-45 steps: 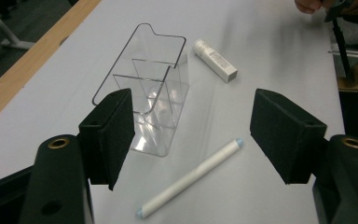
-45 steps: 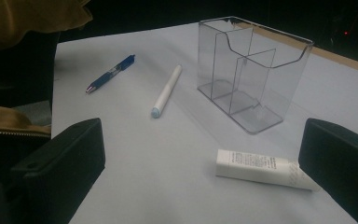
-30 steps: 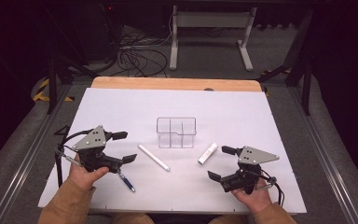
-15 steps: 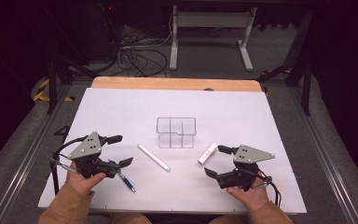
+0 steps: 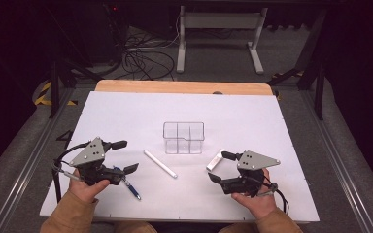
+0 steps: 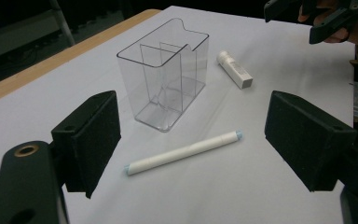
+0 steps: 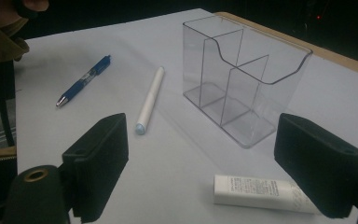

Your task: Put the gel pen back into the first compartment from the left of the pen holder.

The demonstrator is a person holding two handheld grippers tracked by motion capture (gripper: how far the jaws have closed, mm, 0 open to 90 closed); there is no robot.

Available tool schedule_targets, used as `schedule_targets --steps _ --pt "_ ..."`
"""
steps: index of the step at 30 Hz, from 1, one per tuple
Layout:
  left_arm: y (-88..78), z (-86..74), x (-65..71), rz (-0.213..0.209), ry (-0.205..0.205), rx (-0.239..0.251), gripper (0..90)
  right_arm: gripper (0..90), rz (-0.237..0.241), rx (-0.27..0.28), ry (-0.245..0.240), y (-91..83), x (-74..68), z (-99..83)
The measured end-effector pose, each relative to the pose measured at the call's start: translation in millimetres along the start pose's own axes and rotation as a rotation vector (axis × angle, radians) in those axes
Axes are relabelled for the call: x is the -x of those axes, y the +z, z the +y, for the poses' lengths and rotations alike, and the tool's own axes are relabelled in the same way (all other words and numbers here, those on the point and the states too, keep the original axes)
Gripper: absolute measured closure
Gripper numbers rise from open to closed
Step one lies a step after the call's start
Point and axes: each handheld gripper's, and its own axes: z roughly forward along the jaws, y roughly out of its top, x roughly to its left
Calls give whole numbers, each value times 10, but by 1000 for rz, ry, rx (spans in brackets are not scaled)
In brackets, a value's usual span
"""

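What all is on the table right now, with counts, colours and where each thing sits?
organiser: 1, clear, three compartments, upright at mid-table, holding nothing.
marker: 1, white, lying flat, near side of the organiser toward the left.
tube: 1, white, lying flat right of the organiser, just ahead of the right tool.
pen: 1, blue, lying flat by the left tool.
table: 1, white top, wooden far edge.
stand: 1, grey, on the floor beyond the table.
cables: a bundle, black, on the floor at far left.
left tool: 1, black, jaws open, holding nothing.
right tool: 1, black, jaws open and lately closing, nothing between them.
hands: 2, at the near edge, one on each tool.
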Motion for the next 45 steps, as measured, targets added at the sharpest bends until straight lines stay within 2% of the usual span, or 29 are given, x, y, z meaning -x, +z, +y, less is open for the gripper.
schedule_targets --steps 4,6,12,19,27,38,45 --pt "-2 1 -2 0 -4 2 192 258 23 7 15 17 -32 37" --pt "-5 3 -6 -1 1 2 192 265 22 8 11 37 -53 65" --pt "-27 5 -11 4 1 7 192 250 49 10 11 151 -107 149" --pt "-46 2 -20 6 -3 13 193 246 100 -19 12 330 -198 231" --pt "-45 3 -21 2 -2 10 193 247 140 -40 -12 523 -309 316" --pt "-52 -2 -26 4 -2 12 193 250 173 -67 -23 756 -441 359" --pt "-54 -2 -24 5 -1 11 193 238 177 -64 -29 808 -494 372"
